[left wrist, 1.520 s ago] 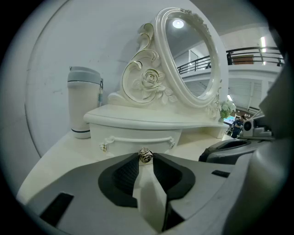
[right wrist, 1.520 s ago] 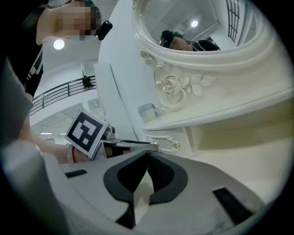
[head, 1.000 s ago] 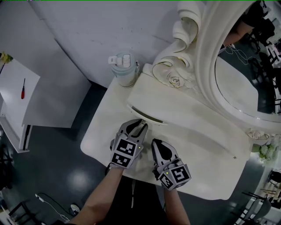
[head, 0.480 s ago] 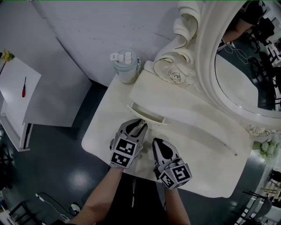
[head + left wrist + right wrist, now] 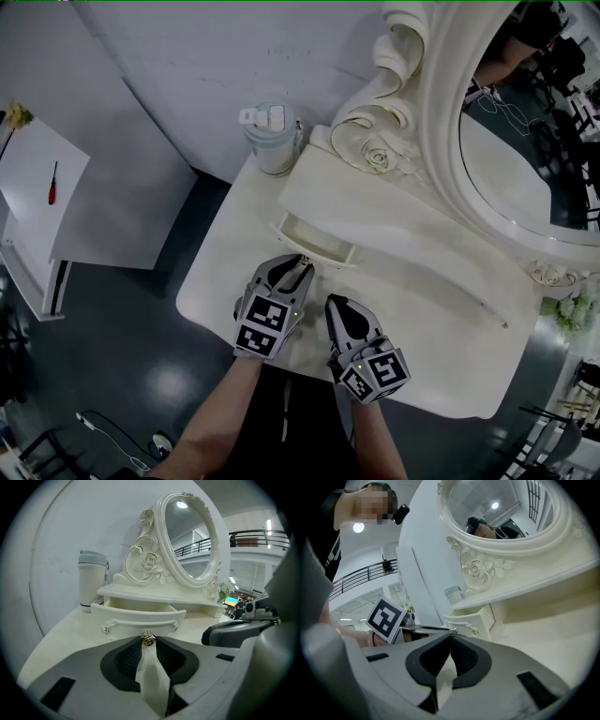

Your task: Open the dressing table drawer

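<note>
The cream dressing table (image 5: pixel 225 272) has a small drawer (image 5: pixel 314 239) under its mirror shelf, pulled partly out so its hollow inside shows. In the left gripper view the drawer front (image 5: pixel 138 618) faces me with its small metal rose knob (image 5: pixel 149 638) pinched at my jaw tips. My left gripper (image 5: pixel 302 265) is shut on that knob. My right gripper (image 5: pixel 333 305) hovers just right of it over the tabletop, shut with nothing in it. In the right gripper view its tips (image 5: pixel 450 637) meet, and the drawer (image 5: pixel 471 620) lies ahead.
A pale green lidded cup (image 5: pixel 272 141) stands at the table's back left corner. The oval mirror (image 5: pixel 525 150) with carved scrolls rises behind the shelf. A white side table (image 5: pixel 66 216) carrying a red screwdriver (image 5: pixel 52 183) is at far left. Flowers (image 5: pixel 572 314) sit at right.
The drawer's open gap looks a little wider than a second ago. Both grippers stay about where they were.
</note>
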The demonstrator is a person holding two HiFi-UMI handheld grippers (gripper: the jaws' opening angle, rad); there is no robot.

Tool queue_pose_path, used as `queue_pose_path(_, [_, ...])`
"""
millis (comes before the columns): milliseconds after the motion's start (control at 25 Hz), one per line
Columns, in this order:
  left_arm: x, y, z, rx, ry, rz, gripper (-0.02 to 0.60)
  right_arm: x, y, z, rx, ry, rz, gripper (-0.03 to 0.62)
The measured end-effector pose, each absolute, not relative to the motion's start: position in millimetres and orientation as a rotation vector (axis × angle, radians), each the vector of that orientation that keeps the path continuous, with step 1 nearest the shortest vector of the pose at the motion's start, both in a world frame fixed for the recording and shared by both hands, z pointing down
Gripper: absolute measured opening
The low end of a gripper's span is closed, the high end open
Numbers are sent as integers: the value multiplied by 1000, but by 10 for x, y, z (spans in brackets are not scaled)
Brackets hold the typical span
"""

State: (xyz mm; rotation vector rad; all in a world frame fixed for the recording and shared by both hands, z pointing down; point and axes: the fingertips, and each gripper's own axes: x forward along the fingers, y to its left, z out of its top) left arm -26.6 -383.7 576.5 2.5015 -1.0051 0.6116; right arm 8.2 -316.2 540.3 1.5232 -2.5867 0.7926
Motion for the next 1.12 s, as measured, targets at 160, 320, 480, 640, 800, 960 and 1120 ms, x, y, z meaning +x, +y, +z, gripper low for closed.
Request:
queue_pose_path(160, [-286, -3810, 5770, 2502, -1007, 607, 103, 64, -3135, 5390, 1522, -2589, 790, 6])
queue_pose_path(320, [-301, -3775, 5778, 2495, -1002, 610, 103, 52, -3100, 5386, 1525, -2589, 792, 6])
queue_pose_path(480, [-311, -3757, 5782, 2493, -998, 610, 103, 57, -3079, 5383, 1524, -2591, 780, 6])
queue_pose_path(640, [-327, -3744, 5791, 2490, -1005, 612, 103, 55, -3070, 5374, 1528, -2589, 788, 6])
queue_pose_path(800, [-340, -3706, 5784, 2487, -1000, 621, 104, 46, -3055, 5355, 1526, -2591, 787, 6])
queue_pose_path(960, [-358, -3673, 5783, 2478, -995, 633, 104, 43, -3041, 5355, 1524, -2594, 786, 6])
queue_pose_path(1120, [-363, -3659, 5781, 2481, -995, 634, 104, 40, -3025, 5356, 1524, -2593, 787, 6])
